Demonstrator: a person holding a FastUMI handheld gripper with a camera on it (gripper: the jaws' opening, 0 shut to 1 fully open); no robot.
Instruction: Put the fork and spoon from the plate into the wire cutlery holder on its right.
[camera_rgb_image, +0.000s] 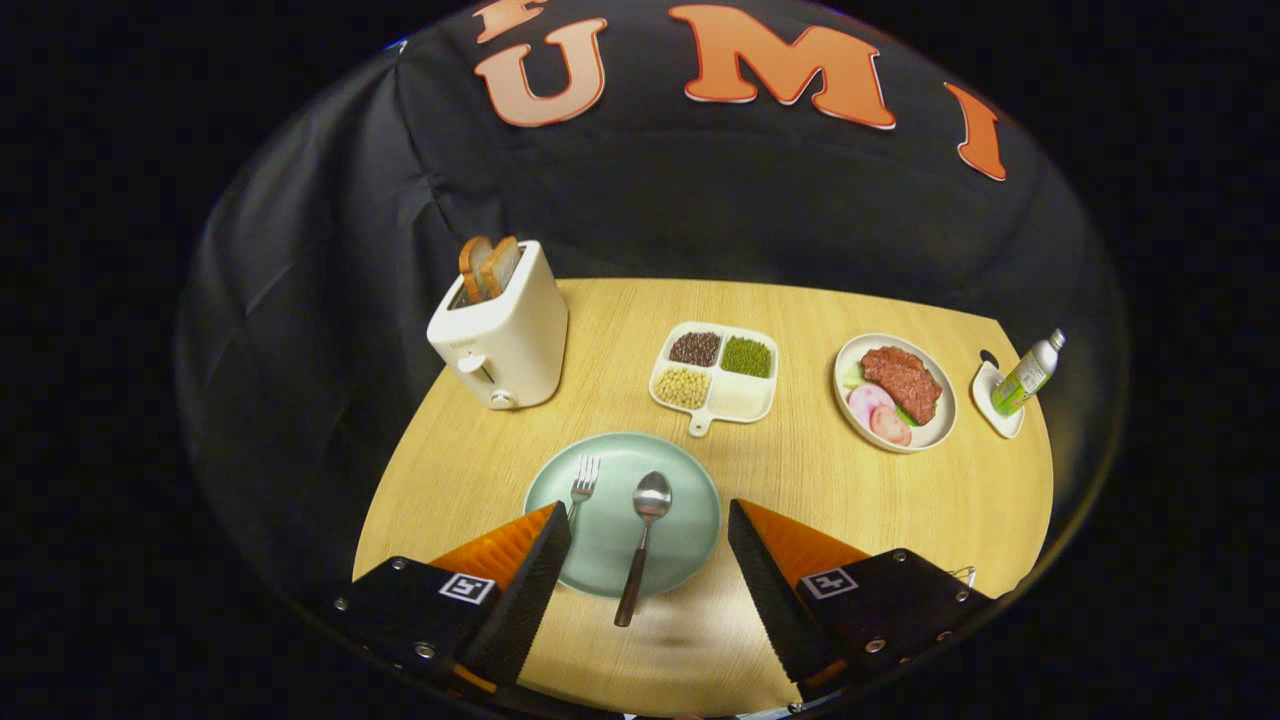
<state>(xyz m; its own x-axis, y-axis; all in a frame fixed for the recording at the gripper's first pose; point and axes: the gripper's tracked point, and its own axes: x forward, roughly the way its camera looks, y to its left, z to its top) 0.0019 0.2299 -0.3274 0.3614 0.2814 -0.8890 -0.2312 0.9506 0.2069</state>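
The gripper (648, 515) hangs wide open and empty, its fingers straddling the round pale green plate (690, 530). Between them lies the dark-handled metal spoon (645, 535), handle toward six o'clock, seemingly lined up for grasping. The metal fork (583, 482) lies at its ten o'clock.

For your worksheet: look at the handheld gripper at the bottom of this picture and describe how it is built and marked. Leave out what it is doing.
The gripper has two wedge-shaped jaws with finely ribbed inner faces, tapering to points. Each sits on a black block mount fastened with small silver screws. Each mount carries a square black-and-white tag on a white patch. No cables, hand or sleeve can be made out.
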